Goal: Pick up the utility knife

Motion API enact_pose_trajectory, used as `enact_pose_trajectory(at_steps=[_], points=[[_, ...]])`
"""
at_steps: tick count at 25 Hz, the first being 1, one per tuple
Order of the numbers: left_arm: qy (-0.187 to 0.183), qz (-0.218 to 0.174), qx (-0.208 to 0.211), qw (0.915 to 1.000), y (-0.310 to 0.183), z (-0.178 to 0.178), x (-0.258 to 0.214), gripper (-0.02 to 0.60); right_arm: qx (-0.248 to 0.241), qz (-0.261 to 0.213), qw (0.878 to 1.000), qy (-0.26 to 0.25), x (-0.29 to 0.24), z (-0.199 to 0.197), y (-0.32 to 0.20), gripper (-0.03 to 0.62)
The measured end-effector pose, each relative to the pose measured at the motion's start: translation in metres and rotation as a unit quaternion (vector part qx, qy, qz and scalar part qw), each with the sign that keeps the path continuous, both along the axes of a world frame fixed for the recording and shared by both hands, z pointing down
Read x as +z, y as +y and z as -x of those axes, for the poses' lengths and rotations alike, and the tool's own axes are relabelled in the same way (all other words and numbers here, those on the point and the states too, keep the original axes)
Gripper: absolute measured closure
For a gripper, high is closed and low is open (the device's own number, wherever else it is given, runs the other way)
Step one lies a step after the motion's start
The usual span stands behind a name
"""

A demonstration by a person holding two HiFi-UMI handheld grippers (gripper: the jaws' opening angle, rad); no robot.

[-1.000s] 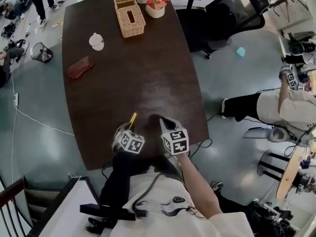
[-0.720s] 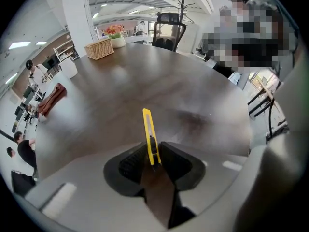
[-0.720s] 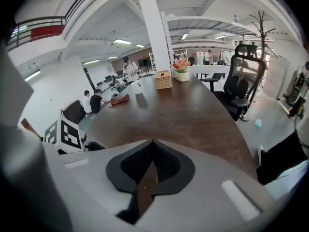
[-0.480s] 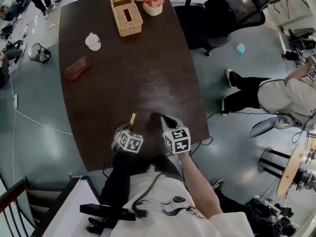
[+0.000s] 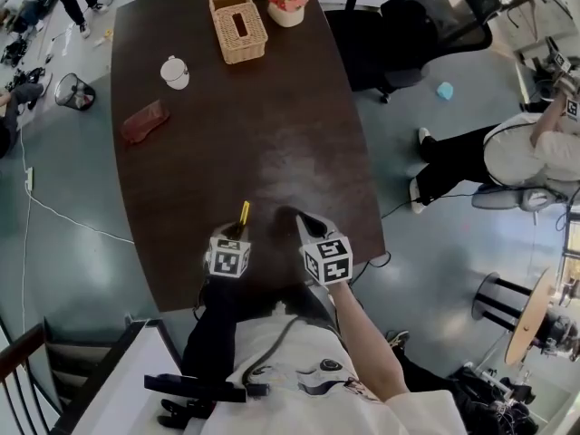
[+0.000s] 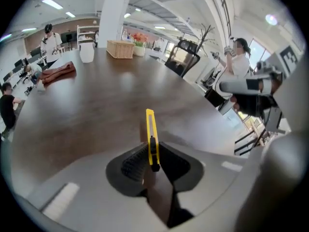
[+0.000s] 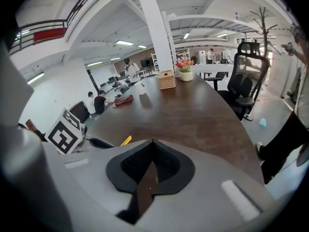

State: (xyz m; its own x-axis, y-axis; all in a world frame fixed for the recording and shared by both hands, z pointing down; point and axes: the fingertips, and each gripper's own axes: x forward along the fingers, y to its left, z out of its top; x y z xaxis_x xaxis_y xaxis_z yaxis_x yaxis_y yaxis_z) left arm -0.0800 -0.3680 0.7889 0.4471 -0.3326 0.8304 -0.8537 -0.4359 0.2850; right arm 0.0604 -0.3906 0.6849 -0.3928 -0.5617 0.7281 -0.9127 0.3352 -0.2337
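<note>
The yellow utility knife [image 6: 150, 127] is gripped edge-on between the jaws of the left hand-held gripper [image 6: 152, 153]. The jaws have closed against its flanks near the black slider, and the front half sticks out ahead over the dark worktop [image 5: 272, 125]. From the head view it sits at the near end of the worktop, just in front of the person.

Over the last second the knife's tip has barely shifted. The left gripper's marker cube [image 5: 229, 257] has rolled from a canted pose to nearly square-on and drifted a little to the left. I read that as the grasp already made and the wrist levelling out. Whether the knife has left the surface yet cannot be told from these views, so the lift itself looks like the part left to do.

The right hand-held gripper [image 7: 151, 149] sits just beside the left one, its jaws pressed together with nothing between them, and it has hardly moved.

At the far end of the worktop:
- A wicker tissue box [image 5: 239, 24] has a slot in its top and an open section behind. What is inside either cannot be made out.
- A pale pot [image 5: 288, 14] holds pink flowers.
- A small white lidded jar [image 5: 175, 72] stands closed.

A wire wastebasket [image 5: 71, 91] sits on the floor, its contents unclear.
</note>
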Motion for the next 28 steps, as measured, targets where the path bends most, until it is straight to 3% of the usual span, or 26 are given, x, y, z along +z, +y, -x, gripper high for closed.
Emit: enact_pose_trajectory(at_steps=[4,8,12,16,23,28], points=[[0.034,-0.081,-0.030,0.9957,-0.019,-0.003,-0.039,0.515,0.000,-0.017,1.000,-0.007,-0.012,-0.003,0.002,0.592],[0.042,-0.165,-0.055,0.9840,-0.034,0.003,-0.086,0.517,-0.010,-0.042,0.999,-0.020,-0.027,0.002,0.004,0.592],[0.043,-0.237,-0.086,0.9667,-0.036,0.012,-0.132,0.517,-0.029,-0.067,0.997,-0.035,-0.042,0.008,0.013,0.592],[0.039,-0.309,-0.113,0.9436,-0.029,0.020,-0.176,0.518,-0.038,-0.109,0.992,-0.051,-0.067,0.006,0.022,0.592],[0.043,-0.373,-0.154,0.9140,0.018,0.015,-0.234,0.518,-0.060,-0.177,0.980,-0.067,-0.117,-0.003,0.060,0.592],[0.047,-0.398,-0.161,0.9017,0.049,0.014,-0.263,0.518,-0.057,-0.240,0.967,-0.059,-0.155,-0.012,0.083,0.592]])
